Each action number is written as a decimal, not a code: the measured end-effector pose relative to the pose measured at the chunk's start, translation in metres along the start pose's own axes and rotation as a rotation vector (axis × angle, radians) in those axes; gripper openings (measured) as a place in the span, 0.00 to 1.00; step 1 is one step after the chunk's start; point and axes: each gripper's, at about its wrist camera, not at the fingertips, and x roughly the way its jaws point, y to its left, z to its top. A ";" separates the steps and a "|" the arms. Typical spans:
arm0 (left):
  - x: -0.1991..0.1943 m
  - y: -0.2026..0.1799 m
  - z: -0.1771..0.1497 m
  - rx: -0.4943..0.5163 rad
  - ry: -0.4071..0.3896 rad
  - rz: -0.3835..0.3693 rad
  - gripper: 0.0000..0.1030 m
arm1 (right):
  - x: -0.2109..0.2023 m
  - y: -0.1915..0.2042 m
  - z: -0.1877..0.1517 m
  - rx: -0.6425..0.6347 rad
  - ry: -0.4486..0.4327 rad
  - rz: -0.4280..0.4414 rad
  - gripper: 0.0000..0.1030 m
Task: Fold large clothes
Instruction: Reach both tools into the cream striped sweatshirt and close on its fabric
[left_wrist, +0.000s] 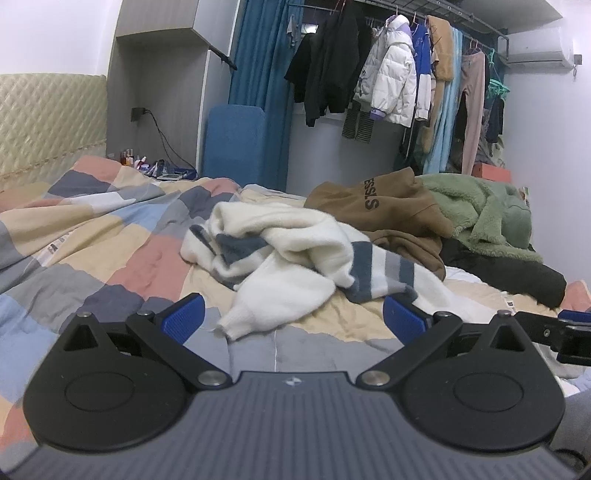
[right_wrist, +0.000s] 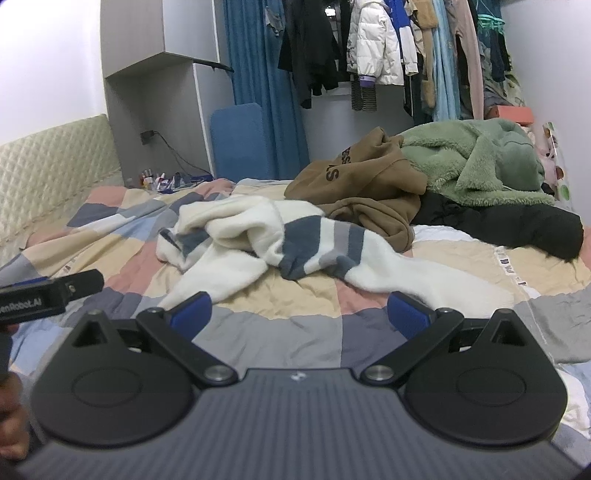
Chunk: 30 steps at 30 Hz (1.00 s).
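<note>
My left tool (left_wrist: 293, 319) has a ribbed grey body with a small white emblem at its front edge. Two flat black discs sit on either side, each with a raised circle and a triangular cut-out near a small screw. Black link arms run from silver pivot bolts to blue ribbed pads (left_wrist: 183, 318). My right tool (right_wrist: 300, 314) is built the same: grey ribbed deck, black discs, silver bolts, blue pads (right_wrist: 408, 314). In the right wrist view the other tool's black side bar carries white lettering ending "Robot.AI", and a patch of my skin (right_wrist: 13, 430) shows below it.
</note>
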 end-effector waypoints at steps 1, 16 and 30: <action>0.005 0.000 0.003 0.005 0.003 0.001 1.00 | 0.003 -0.001 0.001 0.002 0.000 -0.003 1.00; 0.144 0.020 0.060 0.006 0.059 0.014 1.00 | 0.101 -0.011 0.060 0.065 0.005 0.055 1.00; 0.328 0.022 0.023 -0.016 0.282 -0.071 1.00 | 0.277 -0.013 0.073 0.201 0.165 0.170 0.82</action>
